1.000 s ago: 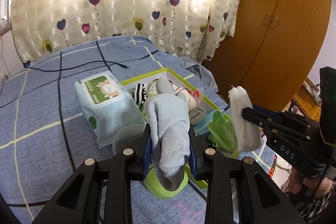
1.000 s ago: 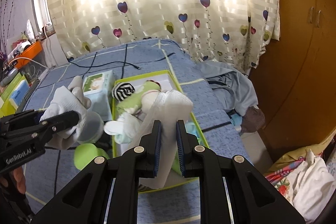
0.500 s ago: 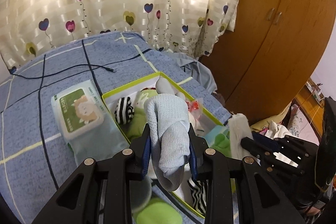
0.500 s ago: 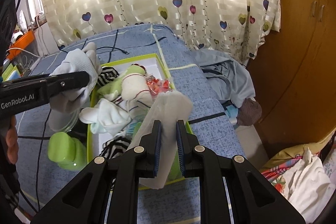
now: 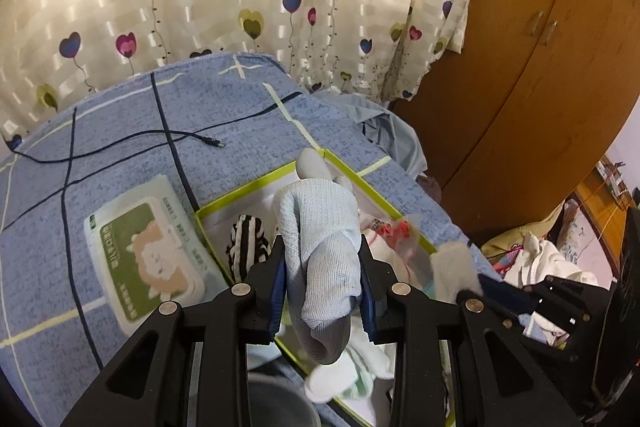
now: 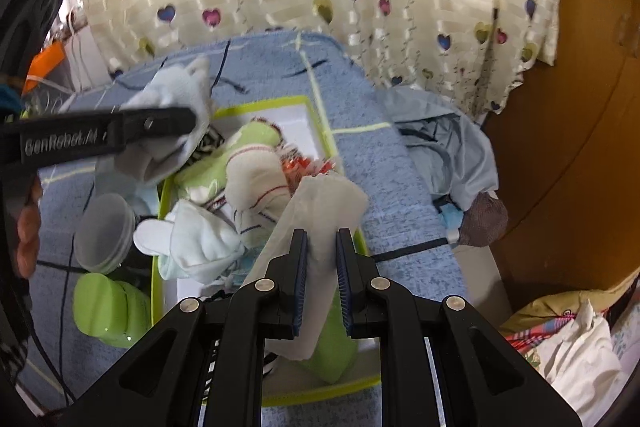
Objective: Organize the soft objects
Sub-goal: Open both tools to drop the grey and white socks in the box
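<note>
A pale blue knitted sock with a grey toe [image 5: 324, 259] was held clamped between the blue pads of the left gripper [image 5: 323, 291], above the green-rimmed white cardboard box [image 5: 240, 197] that lay on the blue checked bedspread [image 5: 120, 131]. In the right gripper [image 6: 322, 267] a thin white sock [image 6: 320, 211] was pinched in the same way, the jaws nearly together on the cloth, and it was held above the right part of the same box. Inside the box several soft things were already seen: a black-and-white striped sock [image 5: 245, 239], a light green sock [image 6: 256, 135] and a cream sock with red stripes [image 6: 256, 183]. A green-labelled pack of wet wipes [image 5: 148, 255] lay just beside the box.

It was judged that both socks were to be put into the box. Some risks were noted. The box was already quite full, so a sock released from high up could land on the heap and slide over the low rim onto the bedspread. The hanging toe of the blue sock could also be caught on the rim. Because the two grippers were near each other, they could be knocked together.
</note>
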Action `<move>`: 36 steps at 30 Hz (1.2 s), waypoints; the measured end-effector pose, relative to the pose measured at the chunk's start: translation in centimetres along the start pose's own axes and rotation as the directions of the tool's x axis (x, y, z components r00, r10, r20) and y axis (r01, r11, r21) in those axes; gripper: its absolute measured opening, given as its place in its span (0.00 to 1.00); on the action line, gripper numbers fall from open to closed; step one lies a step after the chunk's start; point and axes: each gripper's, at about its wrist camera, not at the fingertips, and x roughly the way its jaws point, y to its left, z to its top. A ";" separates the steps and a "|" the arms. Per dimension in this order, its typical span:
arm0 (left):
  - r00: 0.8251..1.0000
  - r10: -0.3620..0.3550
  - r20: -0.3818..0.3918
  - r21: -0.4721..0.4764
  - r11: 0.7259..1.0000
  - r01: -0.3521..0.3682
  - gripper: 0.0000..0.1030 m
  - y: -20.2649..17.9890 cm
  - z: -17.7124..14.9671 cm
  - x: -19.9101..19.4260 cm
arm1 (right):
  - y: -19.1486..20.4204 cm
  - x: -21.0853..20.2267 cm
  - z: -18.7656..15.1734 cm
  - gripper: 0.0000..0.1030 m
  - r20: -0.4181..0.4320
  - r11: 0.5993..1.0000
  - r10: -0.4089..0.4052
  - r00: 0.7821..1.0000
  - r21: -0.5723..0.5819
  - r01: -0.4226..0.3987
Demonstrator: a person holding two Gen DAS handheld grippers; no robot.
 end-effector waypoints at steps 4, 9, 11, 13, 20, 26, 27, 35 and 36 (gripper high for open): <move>1.000 -0.001 -0.027 0.008 1.000 0.001 0.28 -0.2 0.1 1.4 | 0.4 1.3 -0.2 0.15 -0.018 1.000 -0.016 1.000 -0.018 0.016; 0.998 0.010 -0.062 0.011 1.000 -0.009 0.29 -0.3 -0.1 3.0 | 0.8 2.0 -0.5 0.15 -0.012 0.998 -0.045 0.999 -0.040 0.044; 0.998 0.007 -0.070 0.021 1.000 -0.006 0.30 -0.6 -0.2 3.4 | 0.8 2.2 -0.6 0.15 -0.006 0.998 -0.046 0.999 -0.037 0.046; 0.997 0.013 -0.076 0.034 0.999 -0.011 0.32 -0.9 -0.4 3.7 | 0.7 2.4 -0.6 0.15 -0.005 0.998 -0.046 0.999 -0.032 0.045; 0.995 0.043 -0.088 0.064 0.997 -0.037 0.35 -1.6 -1.1 3.1 | 0.3 2.2 -0.7 0.15 0.006 1.000 -0.030 1.000 -0.008 0.030; 0.991 0.049 -0.123 0.058 0.997 -0.042 0.43 -2.4 -2.1 2.2 | 0.2 1.6 -0.9 0.15 0.012 1.000 -0.026 1.000 0.001 0.026; 0.991 0.042 -0.130 0.049 0.998 -0.036 0.45 -2.4 -2.2 2.2 | 0.2 1.6 -0.9 0.15 0.010 1.000 -0.026 1.000 0.001 0.026; 0.988 0.048 -0.147 0.041 0.998 -0.042 0.54 -2.6 -2.7 2.4 | 0.4 1.6 -0.9 0.18 0.013 0.999 -0.047 0.999 -0.007 0.048; 0.989 0.050 -0.142 0.043 0.998 -0.044 0.55 -2.7 -2.7 2.3 | 0.4 1.6 -0.8 0.19 0.014 0.999 -0.049 0.999 -0.006 0.049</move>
